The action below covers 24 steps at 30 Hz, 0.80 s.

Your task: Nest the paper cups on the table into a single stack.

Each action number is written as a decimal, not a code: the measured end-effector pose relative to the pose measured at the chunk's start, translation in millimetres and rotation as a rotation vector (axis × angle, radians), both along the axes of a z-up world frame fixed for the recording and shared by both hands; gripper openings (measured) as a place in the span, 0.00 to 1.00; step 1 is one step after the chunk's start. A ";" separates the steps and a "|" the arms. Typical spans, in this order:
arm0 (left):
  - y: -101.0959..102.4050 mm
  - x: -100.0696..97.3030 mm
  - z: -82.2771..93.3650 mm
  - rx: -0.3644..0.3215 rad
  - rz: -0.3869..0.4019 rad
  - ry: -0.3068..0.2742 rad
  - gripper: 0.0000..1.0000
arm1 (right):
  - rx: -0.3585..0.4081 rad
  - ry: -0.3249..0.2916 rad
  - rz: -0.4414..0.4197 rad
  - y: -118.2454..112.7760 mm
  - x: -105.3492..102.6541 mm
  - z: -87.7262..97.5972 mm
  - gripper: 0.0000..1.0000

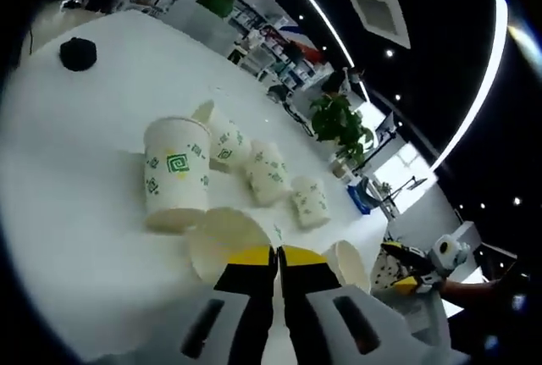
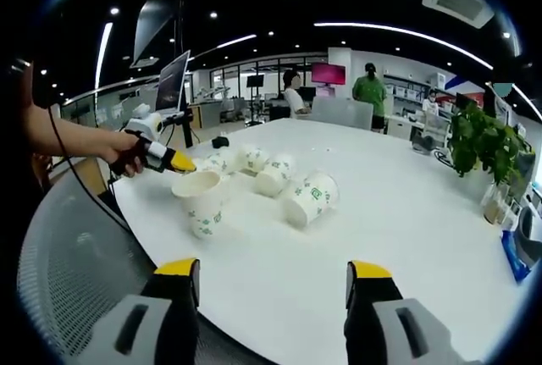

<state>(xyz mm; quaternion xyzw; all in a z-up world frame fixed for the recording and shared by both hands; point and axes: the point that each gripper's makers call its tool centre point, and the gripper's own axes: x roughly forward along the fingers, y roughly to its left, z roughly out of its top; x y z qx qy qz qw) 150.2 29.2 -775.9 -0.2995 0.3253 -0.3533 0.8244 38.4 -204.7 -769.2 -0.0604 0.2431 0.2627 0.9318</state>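
Clearly left claw [image 2: 179,162] pinches cup [image 2: 201,200] rim (right claw [image 2: 271,284] agape).

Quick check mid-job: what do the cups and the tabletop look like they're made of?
Cups: apparently thin matte paper, white with green printed marks and rolled rims. Tabletop: smooth white surface with a soft sheen, likely laminate or painted board; cannot tell which.

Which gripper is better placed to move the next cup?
Left, probably. The left gripper is shut at the rim of the upright cup, while the right gripper hangs open, well short of the lying cups.
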 end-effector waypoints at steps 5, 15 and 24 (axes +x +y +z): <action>-6.5 -2.6 5.9 -0.011 -0.021 -0.019 0.00 | -0.004 -0.005 -0.002 0.2 0.1 1.1 0.70; -13.5 -3.5 33.8 -0.011 -0.050 -0.075 0.00 | 0.008 -0.030 -0.002 2.0 1.4 6.3 0.76; -22.6 -10.9 63.1 0.054 -0.125 -0.172 0.00 | 0.016 -0.035 -0.001 3.0 1.6 7.3 0.77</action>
